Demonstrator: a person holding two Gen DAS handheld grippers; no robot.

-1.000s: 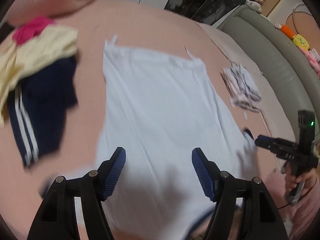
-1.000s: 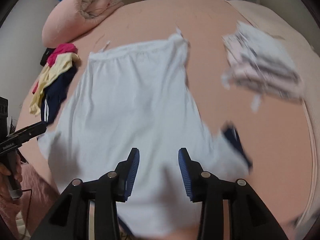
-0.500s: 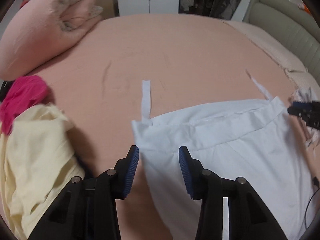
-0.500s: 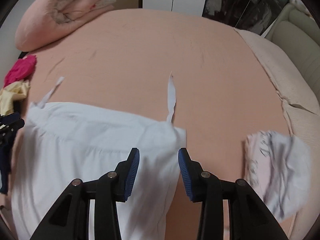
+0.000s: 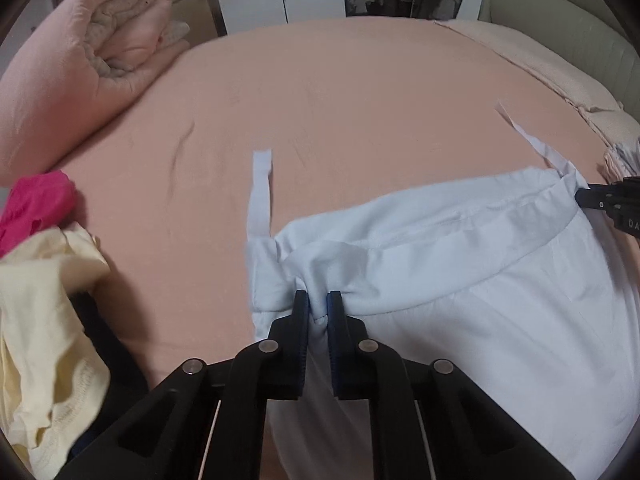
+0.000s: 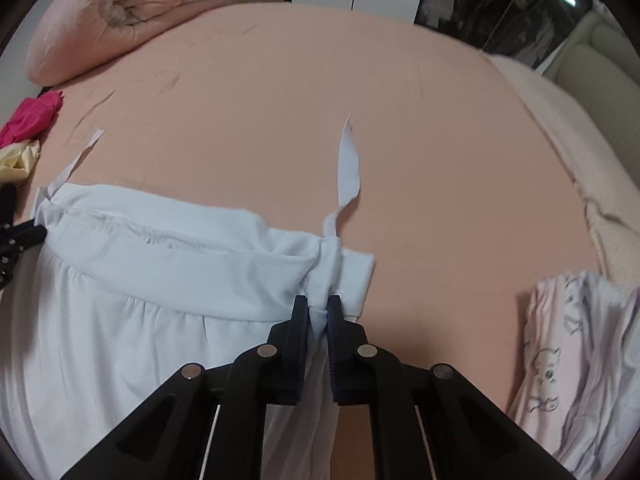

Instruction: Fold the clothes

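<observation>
The bed (image 5: 360,92) fills both views, its peach sheet bare beyond the work. A rolled quilt (image 5: 80,60) lies at the far left corner, and a heap of clothes (image 5: 44,280), pink and yellow among them, sits at the left edge; a folded printed piece (image 6: 580,360) lies at the right edge. The dress (image 5: 460,300), pale blue, lies flat in the near middle, its banded top edge farthest from the person and running left to right, its length coming back toward them under the tongs. Two straps (image 5: 260,192) trail onward from the top corners across the sheet. The left gripper (image 5: 318,304) is closed on the left top corner, bunching cloth between its pads; the right gripper (image 6: 319,308) is clamped likewise on the right top corner, just below its strap. Each hand has its own corner, so the band stretches between them, and the fold probably calls for drawing that edge back along the long axis toward the hem
</observation>
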